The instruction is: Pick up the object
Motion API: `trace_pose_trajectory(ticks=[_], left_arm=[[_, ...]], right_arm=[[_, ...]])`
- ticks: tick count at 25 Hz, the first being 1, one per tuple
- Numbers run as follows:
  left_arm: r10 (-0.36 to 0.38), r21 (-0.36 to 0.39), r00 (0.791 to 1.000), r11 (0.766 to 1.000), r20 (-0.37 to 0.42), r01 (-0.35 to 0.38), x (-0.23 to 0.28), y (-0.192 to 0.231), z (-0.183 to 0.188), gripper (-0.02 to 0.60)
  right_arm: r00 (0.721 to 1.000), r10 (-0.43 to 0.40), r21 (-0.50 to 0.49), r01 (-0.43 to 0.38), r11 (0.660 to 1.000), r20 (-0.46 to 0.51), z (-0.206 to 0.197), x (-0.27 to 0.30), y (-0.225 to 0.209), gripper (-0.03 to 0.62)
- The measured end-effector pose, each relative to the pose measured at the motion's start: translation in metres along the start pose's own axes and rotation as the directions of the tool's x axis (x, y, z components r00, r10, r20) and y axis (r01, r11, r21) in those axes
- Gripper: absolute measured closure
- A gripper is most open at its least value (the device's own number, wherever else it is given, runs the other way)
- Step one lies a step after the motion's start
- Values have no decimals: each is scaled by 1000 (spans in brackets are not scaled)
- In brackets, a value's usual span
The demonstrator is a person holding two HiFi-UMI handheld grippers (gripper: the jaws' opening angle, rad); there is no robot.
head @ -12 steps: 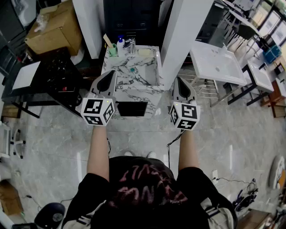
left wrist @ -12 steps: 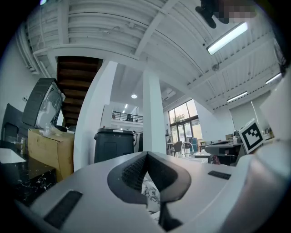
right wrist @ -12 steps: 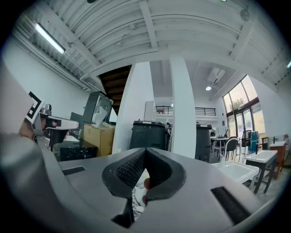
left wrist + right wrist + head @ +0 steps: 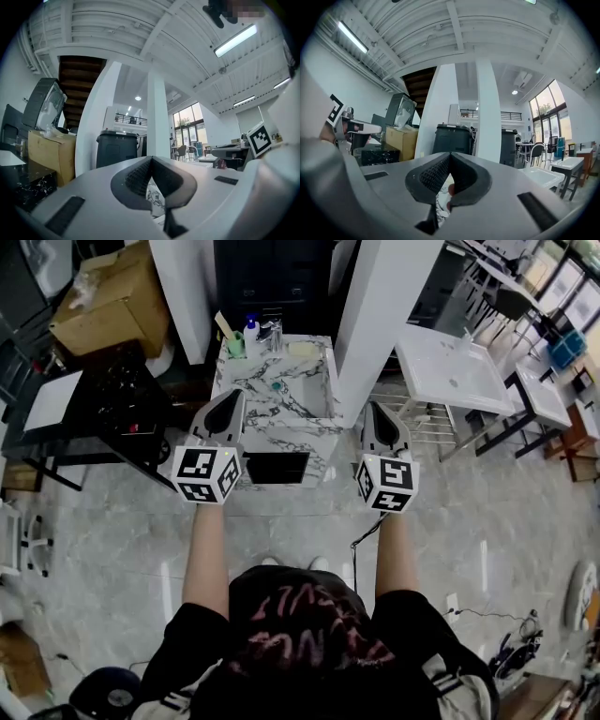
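A marble-patterned washstand [image 4: 309, 432] stands in front of me. On its top lie a small teal object [image 4: 277, 385], a green cup [image 4: 236, 345], a blue-capped bottle [image 4: 251, 332] and a pale yellow block [image 4: 302, 349]. My left gripper [image 4: 231, 397] is held level at the washstand's left edge, its jaws shut with nothing between them. My right gripper [image 4: 375, 409] hangs just off the washstand's right side, also shut and empty. Both gripper views look out level across the room, with the left gripper [image 4: 151, 158] and the right gripper [image 4: 450, 153] each showing pads pressed together.
A white pillar [image 4: 380, 306] rises right of the washstand, another white pillar [image 4: 183, 287] to its left. A white basin [image 4: 450, 371] on a frame stands at the right, a black table [image 4: 103, 399] and a cardboard box [image 4: 112, 301] at the left. The floor is grey tile.
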State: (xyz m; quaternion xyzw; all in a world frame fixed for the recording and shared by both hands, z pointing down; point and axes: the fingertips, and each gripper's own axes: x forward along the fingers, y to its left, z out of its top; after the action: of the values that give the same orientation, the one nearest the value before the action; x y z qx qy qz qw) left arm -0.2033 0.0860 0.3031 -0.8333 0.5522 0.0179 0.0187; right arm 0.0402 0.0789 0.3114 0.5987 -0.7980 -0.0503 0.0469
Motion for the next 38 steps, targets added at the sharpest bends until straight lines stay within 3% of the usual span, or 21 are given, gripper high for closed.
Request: trace_pose_trajectory(ticks=[13,21,28,38], left_arm=[[-50,-11,999,999,-17,50,-10,3,-15,580],[-64,-12,997,998,-37,63,16,5,-26,580],[-62,-11,995,998,-76,61,73,17,-44,580],[-70,-11,986,998,-148,70,196,23,-75,580]], right_arm=[[998,-53,-7,53,999,-30,-12,-13,10,579],[997,-62,5,63,998,-39,-23,9,-2,579],[997,-49,17,50,999,-62,-42,66,-27,579],[994,-19,41,24,999,-110,-73,175,-87,579]])
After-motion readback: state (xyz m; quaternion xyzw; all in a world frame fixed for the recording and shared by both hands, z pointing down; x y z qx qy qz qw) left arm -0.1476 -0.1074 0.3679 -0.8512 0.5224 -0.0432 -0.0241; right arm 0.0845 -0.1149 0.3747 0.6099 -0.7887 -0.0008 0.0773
